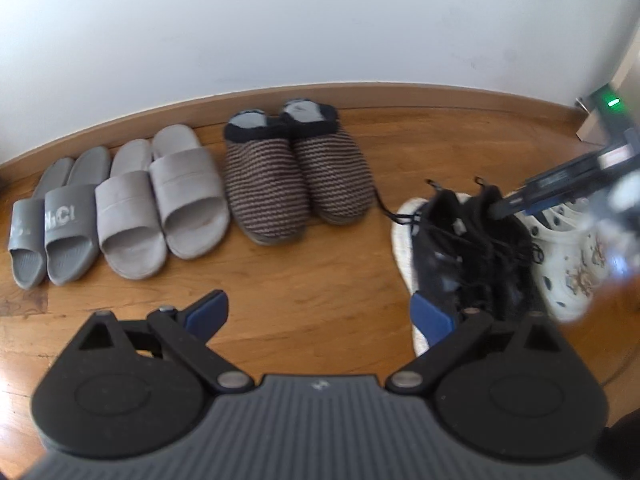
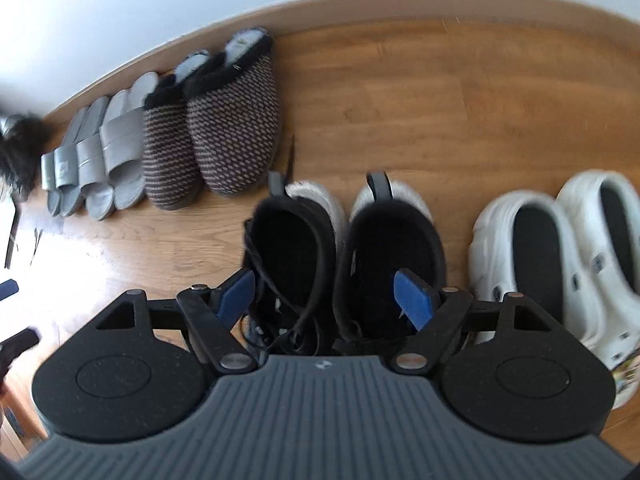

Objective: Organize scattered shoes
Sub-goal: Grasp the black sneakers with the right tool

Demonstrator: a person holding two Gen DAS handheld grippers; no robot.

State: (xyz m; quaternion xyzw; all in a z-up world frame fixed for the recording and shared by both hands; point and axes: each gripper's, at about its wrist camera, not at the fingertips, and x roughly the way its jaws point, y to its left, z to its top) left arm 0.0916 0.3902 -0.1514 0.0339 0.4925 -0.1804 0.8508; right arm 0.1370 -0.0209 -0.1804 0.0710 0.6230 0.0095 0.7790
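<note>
Shoe pairs stand in a row along the wall: dark grey slides [image 1: 52, 228], light grey slides [image 1: 160, 208], striped slippers [image 1: 296, 184], black sneakers with white soles [image 1: 460, 248] and white clogs [image 1: 568, 248]. My left gripper [image 1: 322, 312] is open over bare floor, its right finger just in front of the sneakers' toes. My right gripper [image 2: 324, 298] is open above the black sneakers [image 2: 344, 248], pads clear of them. In the left wrist view the right gripper [image 1: 516, 204] shows blurred over the sneakers' heels.
A wooden skirting board [image 1: 360, 96] and a white wall back the row. In the right wrist view the white clogs [image 2: 560, 256] sit right of the sneakers, the striped slippers [image 2: 216, 128] left. A black furry object [image 2: 20, 152] lies at far left. A device with a green light [image 1: 612, 102] stands at right.
</note>
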